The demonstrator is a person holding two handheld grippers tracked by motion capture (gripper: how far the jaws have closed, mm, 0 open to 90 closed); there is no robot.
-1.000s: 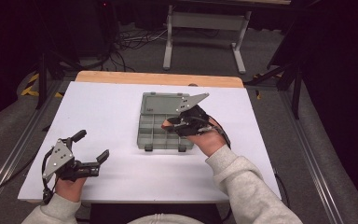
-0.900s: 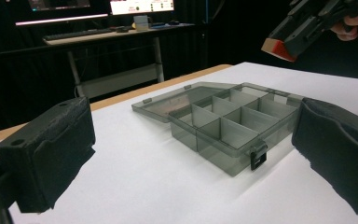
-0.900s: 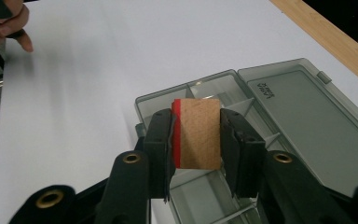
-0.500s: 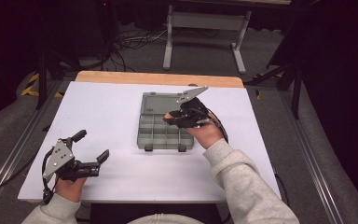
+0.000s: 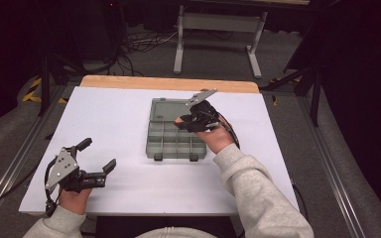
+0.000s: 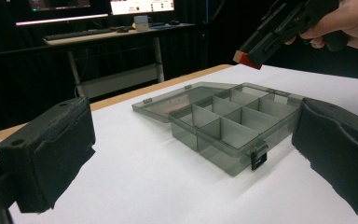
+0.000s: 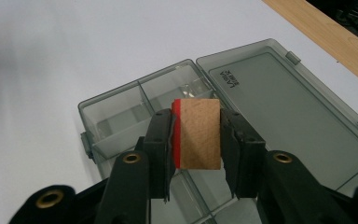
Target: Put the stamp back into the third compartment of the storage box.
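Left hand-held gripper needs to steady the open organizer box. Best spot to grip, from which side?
Probably the organizer box near-left wall, from the left hand-held gripper own side, jaws straddling the thin upright rim. The latches sit on the front; the lid lies flat behind.

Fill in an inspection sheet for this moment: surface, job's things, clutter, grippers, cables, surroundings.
Surface: white table top, wooden strip along its far edge.
Job's things: grey compartment box, lid open flat, visible compartments empty; wooden block with a red face.
Clutter: nothing seen.
Grippers: right gripper shut on the wooden block above the box; left gripper open, near the table's front left corner.
Cables: a cable trails from the left gripper; more on the floor beyond the table.
Surroundings: dark room, metal stand, desk with monitors.
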